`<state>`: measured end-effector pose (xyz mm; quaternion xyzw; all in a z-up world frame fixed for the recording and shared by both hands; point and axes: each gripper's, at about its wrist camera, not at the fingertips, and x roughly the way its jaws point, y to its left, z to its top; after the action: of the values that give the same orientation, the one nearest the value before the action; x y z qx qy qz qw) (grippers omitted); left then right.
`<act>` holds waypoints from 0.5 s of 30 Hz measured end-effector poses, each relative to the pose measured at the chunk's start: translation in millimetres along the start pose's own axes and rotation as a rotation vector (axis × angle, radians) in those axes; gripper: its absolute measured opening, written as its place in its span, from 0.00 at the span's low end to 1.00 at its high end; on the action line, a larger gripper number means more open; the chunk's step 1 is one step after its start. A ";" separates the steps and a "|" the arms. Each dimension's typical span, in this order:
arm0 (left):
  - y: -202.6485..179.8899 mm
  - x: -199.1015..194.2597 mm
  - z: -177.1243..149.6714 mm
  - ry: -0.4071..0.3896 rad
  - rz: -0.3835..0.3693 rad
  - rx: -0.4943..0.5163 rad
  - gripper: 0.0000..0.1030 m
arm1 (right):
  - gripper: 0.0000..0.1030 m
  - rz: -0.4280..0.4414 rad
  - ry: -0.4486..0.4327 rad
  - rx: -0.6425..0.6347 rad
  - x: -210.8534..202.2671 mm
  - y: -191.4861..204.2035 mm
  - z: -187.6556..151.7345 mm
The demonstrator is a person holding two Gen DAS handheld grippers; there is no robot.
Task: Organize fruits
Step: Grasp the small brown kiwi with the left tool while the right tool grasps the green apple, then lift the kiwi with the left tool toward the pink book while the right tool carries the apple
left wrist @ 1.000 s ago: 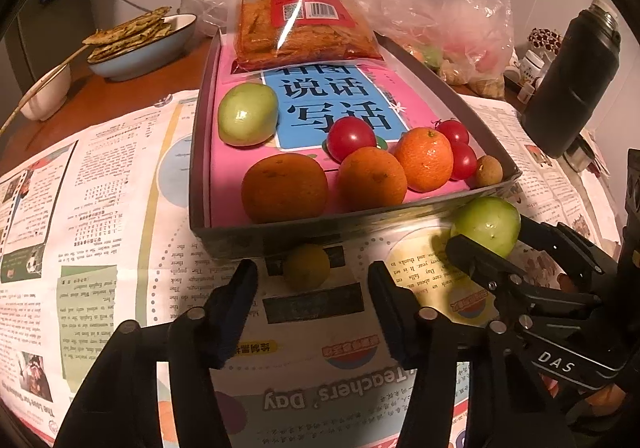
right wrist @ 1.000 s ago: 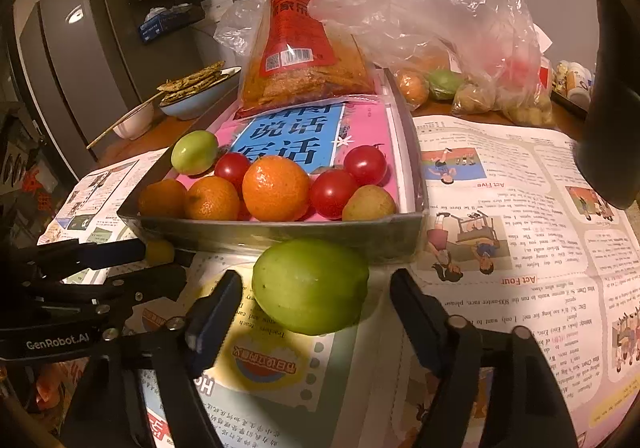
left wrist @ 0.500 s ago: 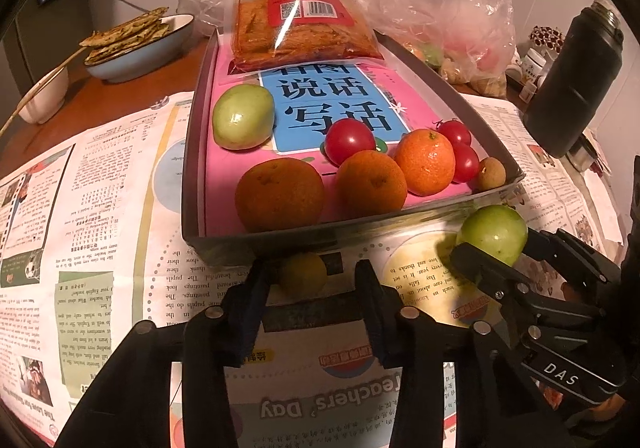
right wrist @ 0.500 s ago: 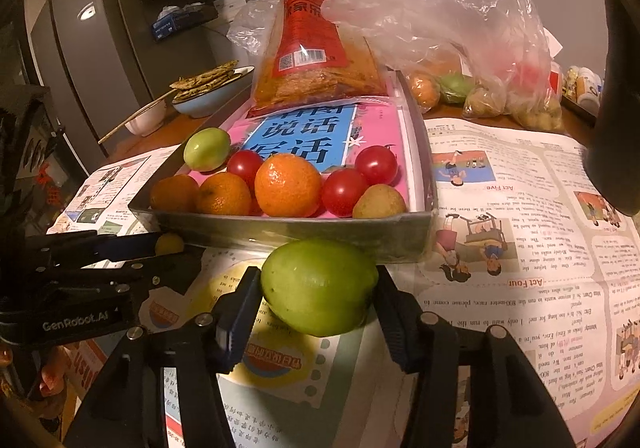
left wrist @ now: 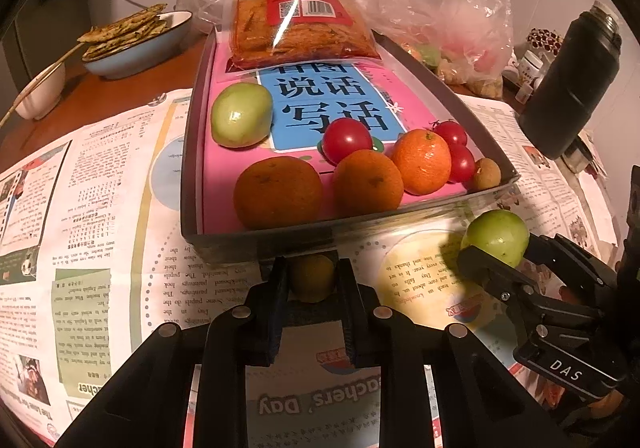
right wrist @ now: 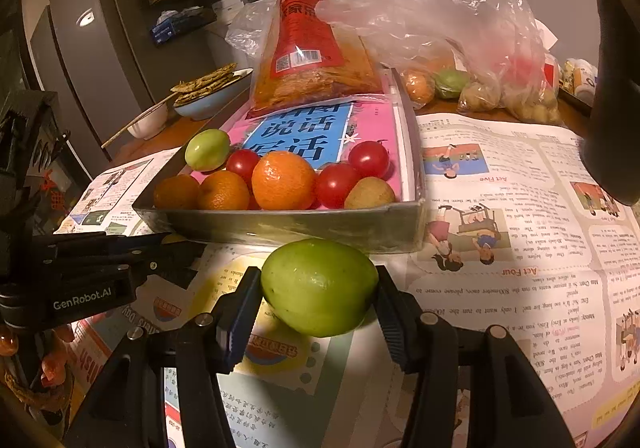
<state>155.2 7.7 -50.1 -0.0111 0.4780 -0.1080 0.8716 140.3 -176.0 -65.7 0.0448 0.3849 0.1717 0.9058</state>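
The left tool (left wrist: 312,280) is closed on a small yellow-green fruit (left wrist: 312,277) that sits on the newspaper (left wrist: 120,248) covering the tabletop, tight against the near wall of the grey tray (left wrist: 192,184). Both pads press its sides. The right tool (right wrist: 320,292) grips a larger green fruit (right wrist: 319,286) just in front of the same tray wall, with a pad against each flank.

The small fruit looks round, smooth and light. It probably gives a narrow contact patch, so it could pop out if squeezed off-centre; a hold across its widest line seems safest. The green fruit appears firm, with glossy skin, heavier than the small one but still easy for one tool. Its egg-like shape suggests holding it across the short middle, as the pads do now, and not near the tapered ends where it might slide.

Inside the tray, oranges (left wrist: 278,192), red tomatoes (left wrist: 346,140), another green fruit (left wrist: 241,114) and a small brown fruit (left wrist: 487,174) crowd the near edge. The tomatoes are likely soft-skinned and easy to bruise, so any new fruit would best go into the open pink area behind them. Whether either gripped fruit is off the paper cannot be told.
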 end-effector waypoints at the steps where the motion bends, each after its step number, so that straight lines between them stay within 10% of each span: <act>1: -0.4 -0.9 -0.4 -0.001 -0.003 0.001 0.23 | 0.54 0.000 -0.001 0.001 -0.5 -0.5 0.2; 15: -7.6 -22.7 -1.4 -0.039 -0.013 0.018 0.24 | 0.54 0.005 -0.037 0.019 -19.9 -5.7 3.0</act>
<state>140.8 4.9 -31.0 -0.0084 0.4598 -0.1177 0.8802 131.2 -188.1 -51.3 0.0577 0.3694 0.1693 0.9119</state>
